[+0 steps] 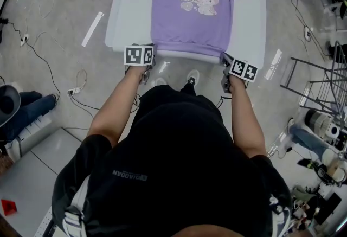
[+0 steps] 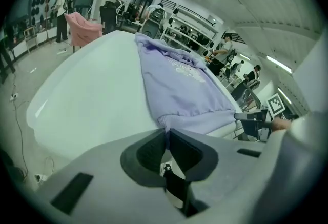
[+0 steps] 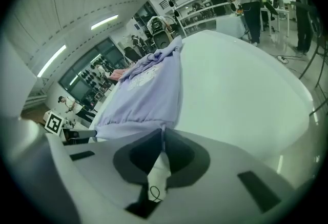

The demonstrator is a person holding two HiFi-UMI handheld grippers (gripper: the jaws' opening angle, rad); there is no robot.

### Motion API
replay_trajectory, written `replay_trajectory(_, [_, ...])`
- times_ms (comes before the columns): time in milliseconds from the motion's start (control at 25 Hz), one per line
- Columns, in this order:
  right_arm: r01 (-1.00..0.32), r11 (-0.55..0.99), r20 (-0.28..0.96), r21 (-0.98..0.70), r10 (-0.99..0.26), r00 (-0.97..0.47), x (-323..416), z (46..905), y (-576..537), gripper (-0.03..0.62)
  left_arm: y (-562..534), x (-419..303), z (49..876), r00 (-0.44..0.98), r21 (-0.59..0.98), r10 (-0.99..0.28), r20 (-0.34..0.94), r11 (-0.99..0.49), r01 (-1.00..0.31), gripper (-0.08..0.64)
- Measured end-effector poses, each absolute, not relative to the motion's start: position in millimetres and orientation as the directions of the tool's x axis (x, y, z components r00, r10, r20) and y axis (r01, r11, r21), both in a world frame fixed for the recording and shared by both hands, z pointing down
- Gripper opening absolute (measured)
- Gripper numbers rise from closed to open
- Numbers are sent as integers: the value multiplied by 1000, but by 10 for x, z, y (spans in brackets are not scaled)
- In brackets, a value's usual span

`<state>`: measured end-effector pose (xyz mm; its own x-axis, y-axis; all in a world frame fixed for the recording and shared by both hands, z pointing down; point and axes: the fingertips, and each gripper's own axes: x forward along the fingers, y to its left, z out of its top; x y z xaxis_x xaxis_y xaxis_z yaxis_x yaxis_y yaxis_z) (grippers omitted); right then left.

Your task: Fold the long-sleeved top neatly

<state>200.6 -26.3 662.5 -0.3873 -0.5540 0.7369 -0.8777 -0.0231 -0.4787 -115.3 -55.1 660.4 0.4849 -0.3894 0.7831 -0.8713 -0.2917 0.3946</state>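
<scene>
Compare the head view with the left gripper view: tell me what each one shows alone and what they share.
Only the head view: the person's black shirt and a shoe on the floor. Only the left gripper view: the left gripper with its jaws shut on a hem corner of the purple top, and a pink-draped chair beyond the table. Both: the purple top lying flat on the white table, and the right gripper at the opposite hem corner.

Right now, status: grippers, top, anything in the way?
Left gripper shut on top at near hem corner. Right gripper shut on the other corner. Top flat on table, print up. Nothing in the way.
</scene>
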Motion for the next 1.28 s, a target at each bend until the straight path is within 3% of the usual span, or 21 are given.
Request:
replay_trajectory(280, [-875, 57, 698, -480, -579, -421, 1873, 6374, 49, 21, -375, -1267, 6476, 555, 456, -390, 735, -322, -830, 28])
replay_trajectory(680, [-816, 24, 595, -578, -672, -441, 1756, 5839, 341, 18, -164, -1434, 6022, 623, 513, -432, 653, -353, -782, 28])
replay_trajectory(1000, [-733, 62, 413, -678, -793, -449, 1875, 5052, -350, 18, -975, -1226, 5083, 694, 597, -548, 468, -383, -705, 28])
replay_trajectory(1280, [-746, 119, 371, -655, -810, -455, 1971, 4694, -1404, 20, -1957, -1074, 4808, 632, 520, -605, 484, -382, -764, 28])
